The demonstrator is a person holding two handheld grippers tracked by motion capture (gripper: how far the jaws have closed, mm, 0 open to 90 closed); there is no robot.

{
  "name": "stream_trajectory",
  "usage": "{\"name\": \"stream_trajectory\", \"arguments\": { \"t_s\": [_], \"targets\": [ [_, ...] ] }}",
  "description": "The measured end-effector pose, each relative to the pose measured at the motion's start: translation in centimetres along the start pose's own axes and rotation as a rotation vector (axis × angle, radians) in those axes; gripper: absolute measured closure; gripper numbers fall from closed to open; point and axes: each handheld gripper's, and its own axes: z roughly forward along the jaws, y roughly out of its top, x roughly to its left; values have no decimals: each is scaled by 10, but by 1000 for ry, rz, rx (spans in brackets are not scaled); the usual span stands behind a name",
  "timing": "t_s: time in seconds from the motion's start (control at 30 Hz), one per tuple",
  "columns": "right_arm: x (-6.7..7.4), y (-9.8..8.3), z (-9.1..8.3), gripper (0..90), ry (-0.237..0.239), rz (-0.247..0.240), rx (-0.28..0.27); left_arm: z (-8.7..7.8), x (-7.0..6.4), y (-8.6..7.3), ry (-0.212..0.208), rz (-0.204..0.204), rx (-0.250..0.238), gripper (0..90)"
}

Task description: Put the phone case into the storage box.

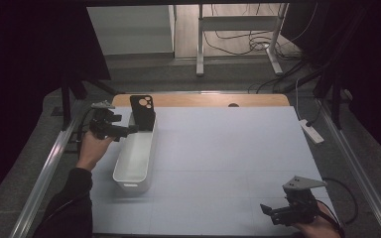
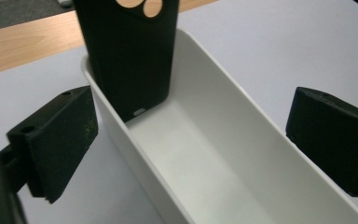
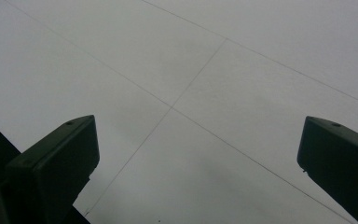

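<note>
A black, matte phone case (image 1: pixel 143 112) with round camera cut-outs is seen propped upright against the far end wall of a long, smooth white plastic bin (image 1: pixel 135 168) with rounded corners. The left gripper (image 1: pixel 129 130) is held just beside the case, jaws spread wide with nothing between the blocky black pads. The right gripper (image 1: pixel 269 213) is held open over the pale, seamed mat (image 1: pixel 228 158) near the front right corner, well apart from the bin.
</note>
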Motion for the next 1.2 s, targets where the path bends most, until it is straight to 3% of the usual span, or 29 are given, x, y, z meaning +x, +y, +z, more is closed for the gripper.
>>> {"name": "stream_trajectory", "arguments": {
  "t_s": [0.2, 0.43, 0.57, 0.9, 1.2],
  "targets": [
    [-1, 0, 0, 0, 0, 3, -3, -2, -8, -6, 0, 7, -14, 0],
    [0, 0, 0, 0, -8, 1, -6, -5, -21, -12, -15, 43, -17, 0],
    [1, 0, 0, 0, -13, 0, 0, -8, -27, -15, -40, 38, -29, 0],
    [3, -1, -2, 0, -6, -21, -16, -14, -36, -26, -32, 48, -31, 0],
    [3, 0, -1, 0, 8, -27, -10, -26, -43, -36, -40, 28, -60, 0]
  ]
}}
